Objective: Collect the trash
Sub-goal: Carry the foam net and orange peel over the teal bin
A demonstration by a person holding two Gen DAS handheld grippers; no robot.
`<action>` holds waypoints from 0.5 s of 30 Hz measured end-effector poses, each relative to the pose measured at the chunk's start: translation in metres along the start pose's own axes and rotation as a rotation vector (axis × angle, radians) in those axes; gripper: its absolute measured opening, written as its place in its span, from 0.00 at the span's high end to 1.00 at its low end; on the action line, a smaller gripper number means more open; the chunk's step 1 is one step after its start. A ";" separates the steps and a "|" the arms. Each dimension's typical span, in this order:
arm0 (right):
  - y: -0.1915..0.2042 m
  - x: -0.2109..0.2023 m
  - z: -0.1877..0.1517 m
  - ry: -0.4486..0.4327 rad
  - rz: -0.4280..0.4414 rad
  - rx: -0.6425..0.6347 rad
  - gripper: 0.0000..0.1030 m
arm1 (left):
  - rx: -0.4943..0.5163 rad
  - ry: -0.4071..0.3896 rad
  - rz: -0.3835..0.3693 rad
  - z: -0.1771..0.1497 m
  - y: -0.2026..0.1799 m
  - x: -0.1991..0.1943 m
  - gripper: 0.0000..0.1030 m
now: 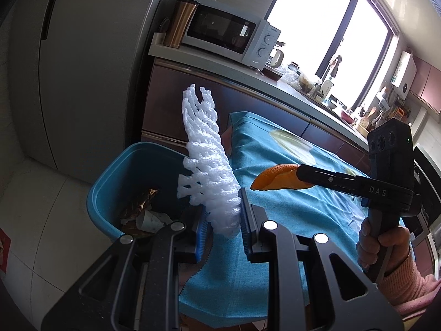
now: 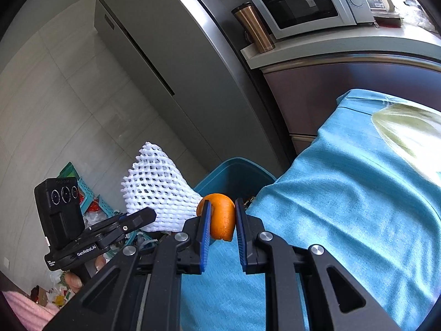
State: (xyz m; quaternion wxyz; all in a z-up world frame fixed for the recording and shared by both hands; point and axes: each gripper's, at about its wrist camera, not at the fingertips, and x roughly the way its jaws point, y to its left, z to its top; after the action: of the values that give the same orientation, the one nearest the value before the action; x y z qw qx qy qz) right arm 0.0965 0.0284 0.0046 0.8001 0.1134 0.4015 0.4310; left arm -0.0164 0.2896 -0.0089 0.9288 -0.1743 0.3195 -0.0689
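Note:
My left gripper (image 1: 223,220) is shut on a white foam fruit net (image 1: 206,160), which stands up between its pads beside the blue bin (image 1: 110,190). The bin holds crumpled brown and white scraps. My right gripper (image 2: 222,220) is shut on an orange peel (image 2: 222,215) and holds it above the blue cloth near the bin (image 2: 237,171). The peel (image 1: 275,178) also shows in the left wrist view, in the right gripper (image 1: 299,173) over the cloth. The foam net (image 2: 157,190) and left gripper (image 2: 146,216) show in the right wrist view at the left.
A table under a blue cloth (image 1: 289,220) stands right of the bin. Behind are a grey fridge (image 1: 88,69), a counter with a microwave (image 1: 228,33) and a copper tumbler (image 1: 182,22). Clutter and a green crate (image 2: 91,195) lie on the floor.

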 end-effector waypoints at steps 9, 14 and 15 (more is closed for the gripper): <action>0.005 0.015 0.002 0.027 0.007 -0.002 0.85 | -0.019 0.012 0.023 -0.002 0.010 0.005 0.79; 0.009 0.021 0.004 0.038 0.009 -0.007 0.85 | -0.021 0.018 0.033 -0.003 0.013 0.008 0.79; 0.009 0.022 0.004 0.040 0.009 -0.009 0.85 | -0.021 0.018 0.036 -0.003 0.013 0.008 0.79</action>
State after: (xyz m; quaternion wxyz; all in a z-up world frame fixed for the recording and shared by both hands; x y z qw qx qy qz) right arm 0.1003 0.0518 0.0001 0.7904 0.1030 0.4150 0.4387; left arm -0.0116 0.2986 -0.0206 0.9251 -0.1777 0.3319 -0.0504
